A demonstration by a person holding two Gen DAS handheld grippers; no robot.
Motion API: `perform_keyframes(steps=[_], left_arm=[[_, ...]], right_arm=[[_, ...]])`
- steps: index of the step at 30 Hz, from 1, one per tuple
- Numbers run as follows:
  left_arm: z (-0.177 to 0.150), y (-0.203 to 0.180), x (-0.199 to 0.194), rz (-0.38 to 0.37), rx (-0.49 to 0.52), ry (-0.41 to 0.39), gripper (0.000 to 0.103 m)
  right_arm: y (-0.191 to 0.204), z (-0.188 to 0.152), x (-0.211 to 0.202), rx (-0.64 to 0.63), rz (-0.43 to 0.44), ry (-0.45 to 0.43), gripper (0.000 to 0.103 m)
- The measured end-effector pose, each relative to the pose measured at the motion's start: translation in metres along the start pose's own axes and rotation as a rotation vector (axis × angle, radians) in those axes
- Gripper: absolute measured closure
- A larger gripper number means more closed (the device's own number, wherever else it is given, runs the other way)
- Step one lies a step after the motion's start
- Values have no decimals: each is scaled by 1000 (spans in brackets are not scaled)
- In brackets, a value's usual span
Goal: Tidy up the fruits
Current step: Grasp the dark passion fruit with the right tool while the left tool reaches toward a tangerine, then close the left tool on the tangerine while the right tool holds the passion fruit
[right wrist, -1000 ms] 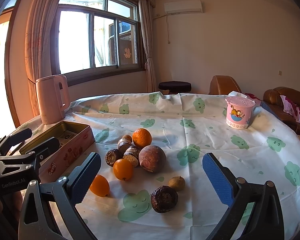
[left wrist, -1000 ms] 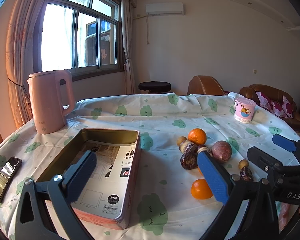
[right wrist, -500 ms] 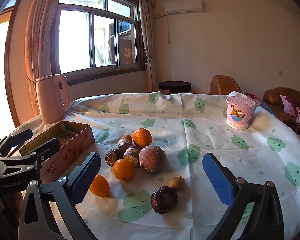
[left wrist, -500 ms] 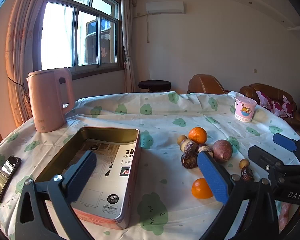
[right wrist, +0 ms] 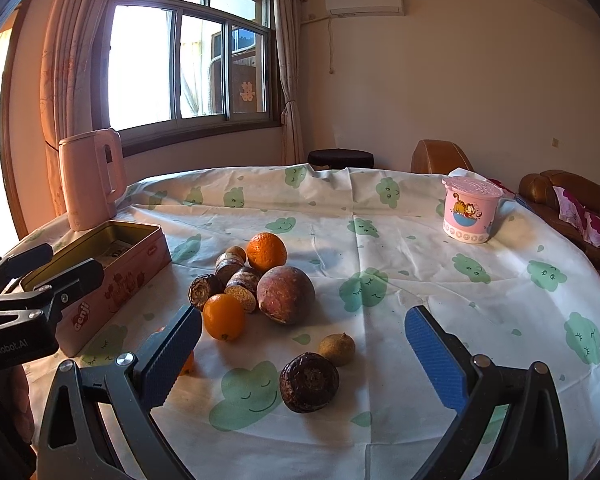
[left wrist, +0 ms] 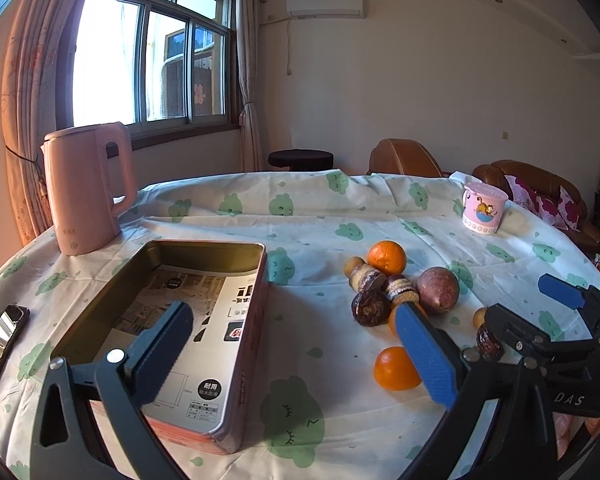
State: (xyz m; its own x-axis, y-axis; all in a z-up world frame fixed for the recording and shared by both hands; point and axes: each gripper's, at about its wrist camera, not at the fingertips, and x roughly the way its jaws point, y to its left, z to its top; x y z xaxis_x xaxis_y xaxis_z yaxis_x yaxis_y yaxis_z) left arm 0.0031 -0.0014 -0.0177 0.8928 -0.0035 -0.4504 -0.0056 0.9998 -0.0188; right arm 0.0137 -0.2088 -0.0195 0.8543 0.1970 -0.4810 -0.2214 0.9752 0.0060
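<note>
1. Right gripper (right wrist: pixel 302 354): jaws spread wide, holding nothing, hovering above the tablecloth (right wrist: pixel 440 272).
2. Left gripper (left wrist: pixel 292 350): jaws spread wide, holding nothing, positioned over the near end of the tin (left wrist: pixel 252 344).
3. Dark wrinkled fruit (right wrist: pixel 309 382): on the cloth between the right gripper's fingers, touching a small tan fruit (right wrist: pixel 337 349).
4. Fruit pile (right wrist: pixel 256 280): oranges, brown fruits and one large purple fruit, resting right of the tin.
5. Tin: open, containing only a printed paper sheet (left wrist: pixel 204 320).
6. Pink cup (right wrist: pixel 470 210): lidded, contents hidden, at the far right.
7. Pink kettle (left wrist: pixel 86 186): upright behind the tin.
</note>
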Motion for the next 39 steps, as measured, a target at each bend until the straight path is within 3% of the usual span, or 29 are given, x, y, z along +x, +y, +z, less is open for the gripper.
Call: perform_keyframes(steps=[5,7,10,12,14,16,18,21,26,30,31,39], left_arm=[[-2,-12,4,-61,33,31,4],[-4,-17,7,-89,45,50,13],[-6,-23,9,-109,63,71,14],[-7,-27,10,-127,73,85,14],[-9,-31,12,-146,87,105,18],[-10,-36,16,-165,103,130,27],[-11,-41,20,-181,117,151,29],[-14,-47,27,-202,132,182,33],[-18,-54,41,-235,155,257,49],[-20,-59,48,-255,174,301,54],[-20,-59,50,-262,171,307,60],[-20,-55,44,-252,158,268,62]], right_arm=[[1,-4,9,-20,11,56,1],[3,-5,13,-30,20,82,10],[1,-7,16,-37,36,123,21],[-1,-9,16,-36,48,139,23],[-2,-11,17,-43,54,158,26],[-4,-14,19,-47,66,179,36],[-3,-16,21,-49,84,197,43],[-3,-17,24,-44,99,222,46],[-7,-19,30,-19,110,261,51],[-10,-20,37,2,138,305,65],[-11,-20,39,13,146,317,67],[-6,-19,32,-19,126,266,68]])
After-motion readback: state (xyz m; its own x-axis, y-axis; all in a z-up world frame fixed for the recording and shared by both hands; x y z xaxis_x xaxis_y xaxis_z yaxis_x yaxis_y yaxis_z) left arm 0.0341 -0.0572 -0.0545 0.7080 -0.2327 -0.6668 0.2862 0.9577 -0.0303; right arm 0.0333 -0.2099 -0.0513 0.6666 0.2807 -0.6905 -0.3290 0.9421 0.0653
